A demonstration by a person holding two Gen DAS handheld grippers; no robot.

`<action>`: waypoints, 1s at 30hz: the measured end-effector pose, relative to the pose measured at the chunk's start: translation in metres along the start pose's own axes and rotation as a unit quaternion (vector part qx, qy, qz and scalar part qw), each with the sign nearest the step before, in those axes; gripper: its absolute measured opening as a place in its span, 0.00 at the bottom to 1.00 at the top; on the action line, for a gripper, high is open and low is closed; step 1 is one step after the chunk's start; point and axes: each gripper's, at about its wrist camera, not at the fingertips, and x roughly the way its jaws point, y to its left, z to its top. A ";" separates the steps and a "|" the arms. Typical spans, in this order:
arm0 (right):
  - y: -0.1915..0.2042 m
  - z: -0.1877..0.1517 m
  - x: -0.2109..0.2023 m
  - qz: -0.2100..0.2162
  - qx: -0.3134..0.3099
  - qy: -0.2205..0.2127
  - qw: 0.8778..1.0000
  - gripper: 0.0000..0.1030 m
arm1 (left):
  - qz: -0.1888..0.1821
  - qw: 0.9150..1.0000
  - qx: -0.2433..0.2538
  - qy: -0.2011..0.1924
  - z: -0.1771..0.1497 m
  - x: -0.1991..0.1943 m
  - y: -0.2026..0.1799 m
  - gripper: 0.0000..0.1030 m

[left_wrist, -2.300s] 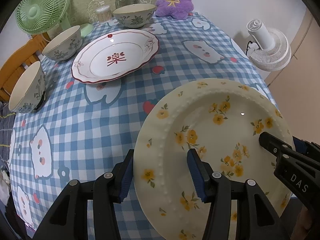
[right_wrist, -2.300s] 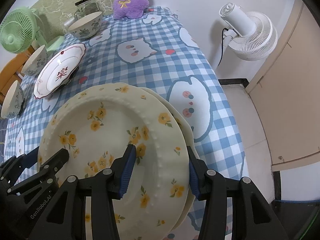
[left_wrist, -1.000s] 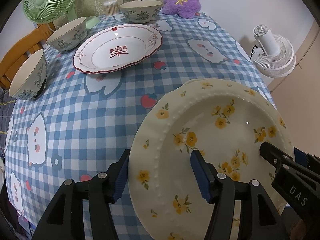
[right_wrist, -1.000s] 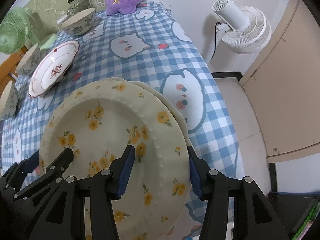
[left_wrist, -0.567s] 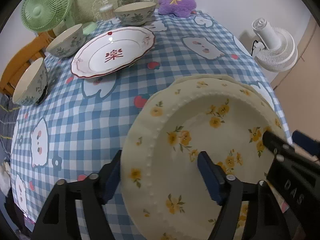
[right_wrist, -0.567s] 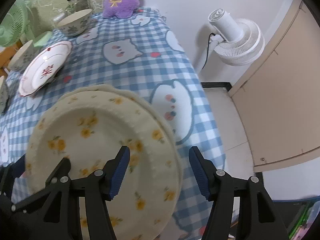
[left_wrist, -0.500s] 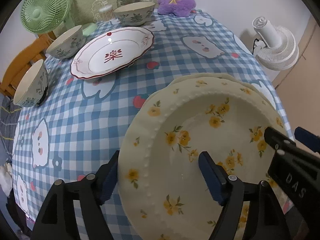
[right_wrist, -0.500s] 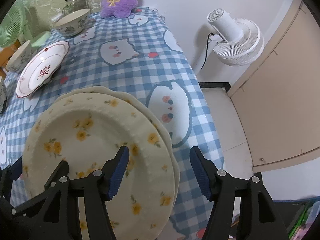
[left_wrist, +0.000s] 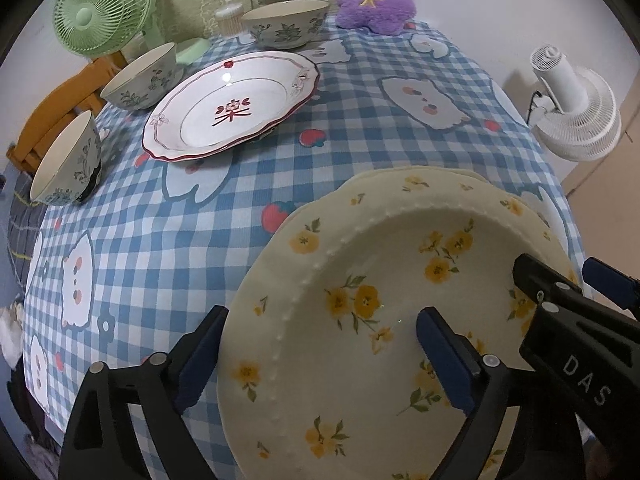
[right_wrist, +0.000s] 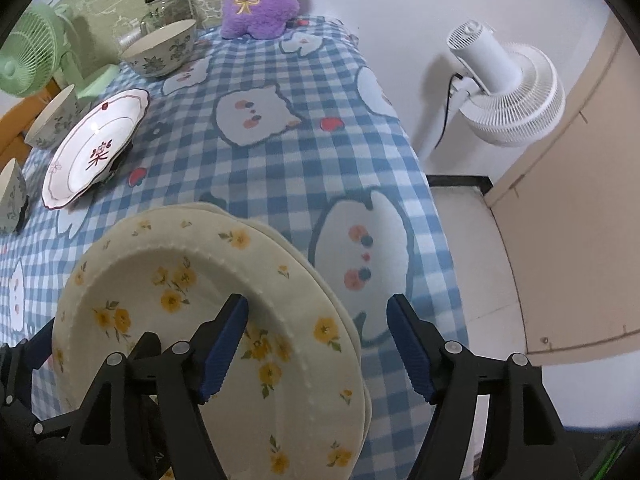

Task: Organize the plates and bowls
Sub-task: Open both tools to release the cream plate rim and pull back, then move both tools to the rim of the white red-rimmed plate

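**Stacked floral plates at the counter's near edge**

Left hand-held gripper (left_wrist: 320, 344), jaws opening, straddles the left rim of the glossy cream floral plate (left_wrist: 380, 280) without pressing it. This round, bead-edged plate lies on a matching plate (right_wrist: 256, 226) on the blue checked cloth of the counter (left_wrist: 360, 128). Right hand-held gripper (right_wrist: 318, 344), also opening, brackets the right rim, released.

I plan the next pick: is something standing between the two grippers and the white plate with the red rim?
Nothing visible blocks the white red-rimmed plate; only bare blue checked tablecloth lies between. Both left gripper and right gripper are opening around the yellow-flowered cream plate.
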 end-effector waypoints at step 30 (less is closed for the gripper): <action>0.086 0.083 -0.064 0.076 -0.062 -0.057 0.994 0.72 | 0.012 0.997 -0.053 -0.059 0.073 -0.049 0.082 0.85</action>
